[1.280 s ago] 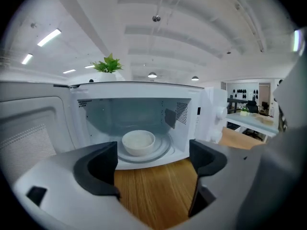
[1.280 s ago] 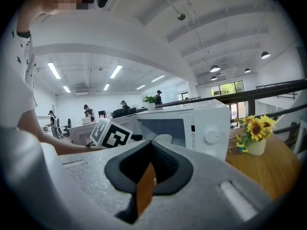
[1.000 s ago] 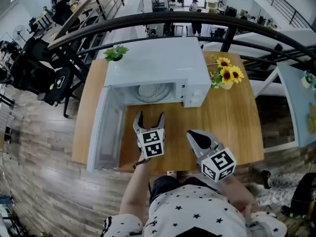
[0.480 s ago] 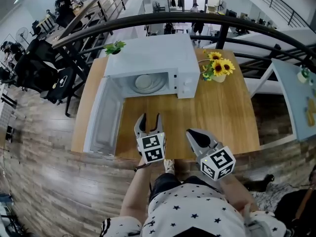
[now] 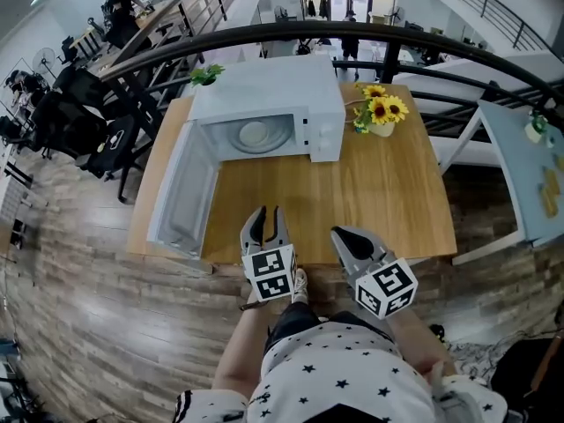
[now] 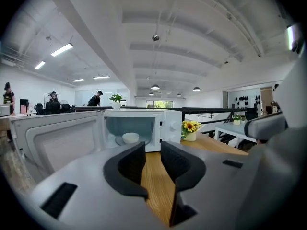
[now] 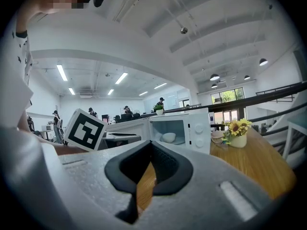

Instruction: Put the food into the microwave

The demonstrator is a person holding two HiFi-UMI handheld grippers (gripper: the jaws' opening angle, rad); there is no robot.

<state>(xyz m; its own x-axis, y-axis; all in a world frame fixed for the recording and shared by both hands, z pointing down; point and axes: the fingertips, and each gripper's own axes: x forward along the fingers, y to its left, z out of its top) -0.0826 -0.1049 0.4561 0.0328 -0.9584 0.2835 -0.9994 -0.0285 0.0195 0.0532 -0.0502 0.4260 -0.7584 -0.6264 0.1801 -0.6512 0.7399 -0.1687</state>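
Observation:
The white microwave [image 5: 264, 91] stands at the far side of the wooden table [image 5: 352, 192], its door [image 5: 181, 196] swung wide open to the left. A white bowl of food [image 5: 256, 133] sits inside on the turntable; it also shows as the bowl [image 6: 130, 137] in the left gripper view and the bowl [image 7: 168, 137] in the right one. My left gripper [image 5: 267, 211] hangs at the table's near edge, far from the microwave. Its jaws are closing with a narrow gap and nothing between them [image 6: 152, 150]. My right gripper [image 5: 339, 234] is beside it, tips together and empty [image 7: 151, 145].
A vase of sunflowers [image 5: 379, 113] stands right of the microwave, and a small green plant [image 5: 205, 75] at its far left corner. A black railing [image 5: 352, 38] curves behind the table. Another table [image 5: 529, 174] is at the right. People sit at desks far left.
Both grippers have drawn back from the microwave's opening to the table's near edge. The left jaws have narrowed from wide open to a slim gap. The bowl stays inside.

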